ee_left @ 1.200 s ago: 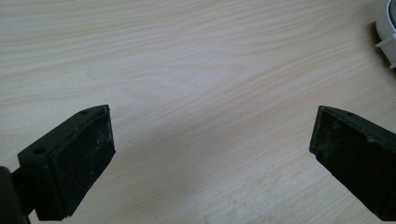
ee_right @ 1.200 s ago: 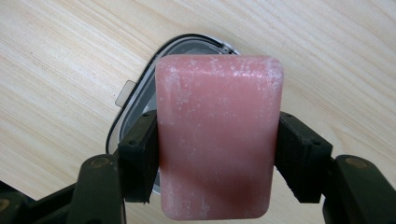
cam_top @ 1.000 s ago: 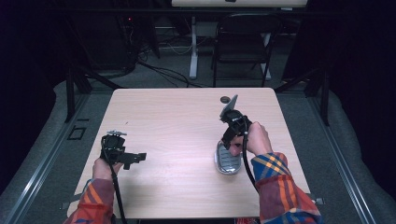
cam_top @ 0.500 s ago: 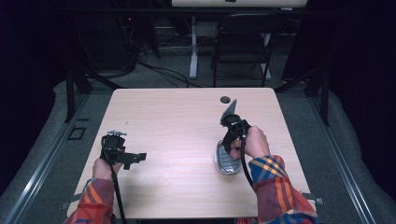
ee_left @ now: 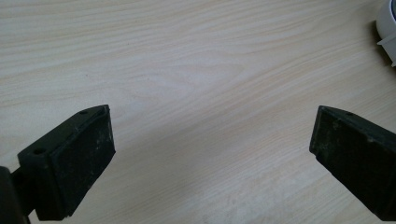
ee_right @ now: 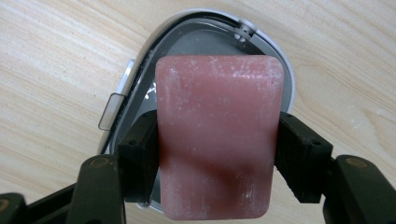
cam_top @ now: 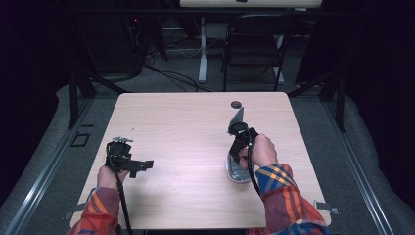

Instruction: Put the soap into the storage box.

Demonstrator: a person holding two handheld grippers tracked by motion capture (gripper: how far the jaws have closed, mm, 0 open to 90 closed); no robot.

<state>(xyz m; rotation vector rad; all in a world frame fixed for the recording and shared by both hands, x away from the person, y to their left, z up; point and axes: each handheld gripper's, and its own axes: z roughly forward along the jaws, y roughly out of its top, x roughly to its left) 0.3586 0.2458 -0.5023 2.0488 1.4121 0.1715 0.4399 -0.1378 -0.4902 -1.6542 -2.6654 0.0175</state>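
Observation:
A pink soap bar (ee_right: 219,140) is clamped between the black fingers (ee_right: 137,158) of my right gripper (ee_right: 219,156), which is shut on its two long sides. Directly beneath it lies an open white and grey soap case (ee_right: 196,32) on the wooden table. From the high view, the right gripper (cam_top: 240,139) points down over the case (cam_top: 236,172) at the table's right side. My left gripper (cam_top: 139,166) rests low at the table's left, and its jaws stand wide apart, open (ee_left: 210,154), over bare wood.
A small dark round object (cam_top: 236,104) sits near the far edge of the light wooden table (cam_top: 186,122). A white rim (ee_left: 387,23) shows at the top right corner of the left gripper view. A chair (cam_top: 254,44) and cables lie beyond the table.
My right gripper has come slightly nearer and lower over the case with the soap bar in it. The left gripper has not moved.

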